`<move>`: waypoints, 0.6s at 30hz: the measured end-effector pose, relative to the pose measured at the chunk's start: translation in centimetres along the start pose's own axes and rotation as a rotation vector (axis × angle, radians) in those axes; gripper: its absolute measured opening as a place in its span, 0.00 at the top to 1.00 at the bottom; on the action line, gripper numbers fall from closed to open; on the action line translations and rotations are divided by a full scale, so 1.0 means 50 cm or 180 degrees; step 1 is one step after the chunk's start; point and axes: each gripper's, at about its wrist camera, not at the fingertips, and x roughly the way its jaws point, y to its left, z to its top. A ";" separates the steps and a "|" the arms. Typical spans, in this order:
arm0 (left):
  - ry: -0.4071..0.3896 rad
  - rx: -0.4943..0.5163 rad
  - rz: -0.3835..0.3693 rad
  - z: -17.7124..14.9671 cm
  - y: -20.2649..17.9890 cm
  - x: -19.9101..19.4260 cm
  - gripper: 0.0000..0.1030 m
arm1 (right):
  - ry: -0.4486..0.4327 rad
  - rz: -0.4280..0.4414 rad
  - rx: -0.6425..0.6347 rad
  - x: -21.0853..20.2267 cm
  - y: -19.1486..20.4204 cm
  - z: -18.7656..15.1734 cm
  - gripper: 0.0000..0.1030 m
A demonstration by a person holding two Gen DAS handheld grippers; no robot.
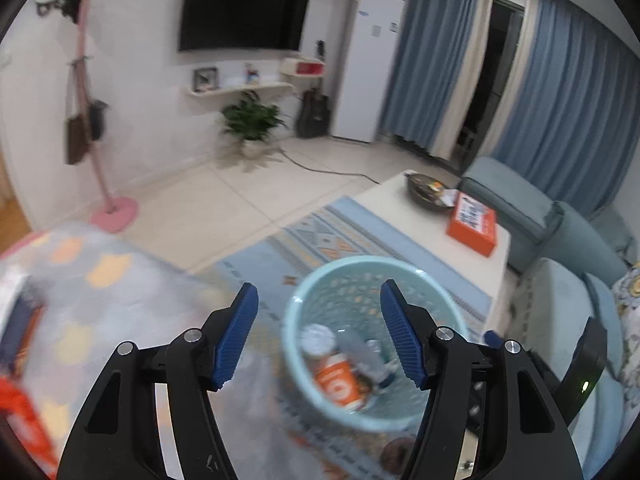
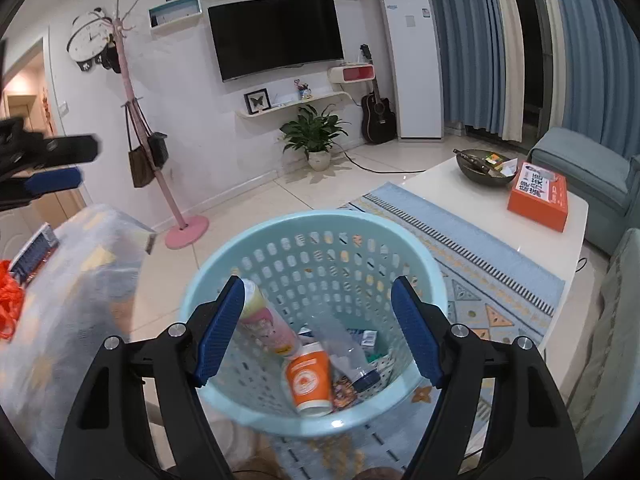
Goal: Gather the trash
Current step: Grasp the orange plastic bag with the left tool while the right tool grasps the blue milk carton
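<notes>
Right tool (image 2: 318, 312) spread wide and empty, poised directly above the light blue basket (image 2: 224, 268), mouth of the basket facing up toward the tool. Inside, past the fingertips: an orange paper cup (image 2: 310, 376) lying on its side, long axis running toward and away from the tool, base nearest; a pink-labelled can (image 2: 266, 326) slanted against the wall on the tool's left, top end uppermost beside the left blue pad; a clear plastic bottle (image 2: 340, 346) lying diagonally, dark cap low and to the right. Small wrappers beneath, too jumbled to name. Left tool (image 1: 318, 320) likewise released and holding nothing, also over the same basket (image 1: 296, 312), with the orange cup (image 1: 338, 384) and a can top (image 1: 318, 338) between its pads, though blurred. To the left of both tools, a translucent dotted plastic bag (image 2: 76, 264), contents smeared; something orange at its far left edge, cut off. Ahead and right, a white counter (image 2: 448, 196) carrying a dark bowl (image 2: 478, 176) and an orange box (image 2: 538, 198), well apart from the basket. Patterned blue rug (image 2: 480, 264) beneath. Farther off: pink coat stand (image 2: 160, 168), potted plant (image 2: 314, 132), guitar (image 2: 377, 114), wall television (image 2: 276, 36). Basket's near rim hidden behind the tool bodies.
</notes>
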 end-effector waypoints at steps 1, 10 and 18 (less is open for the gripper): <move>-0.0069 0.0017 0.0111 -0.010 0.006 -0.028 0.40 | 0.0005 0.0041 0.0018 -0.005 0.003 -0.002 0.30; -0.0454 -0.0176 0.1524 -0.150 0.208 -0.272 0.31 | 0.0071 0.0485 -0.0089 -0.048 0.102 -0.020 0.27; -0.0006 -0.0869 0.2308 -0.231 0.469 -0.341 0.31 | 0.0040 0.0877 -0.0377 -0.076 0.256 -0.009 0.23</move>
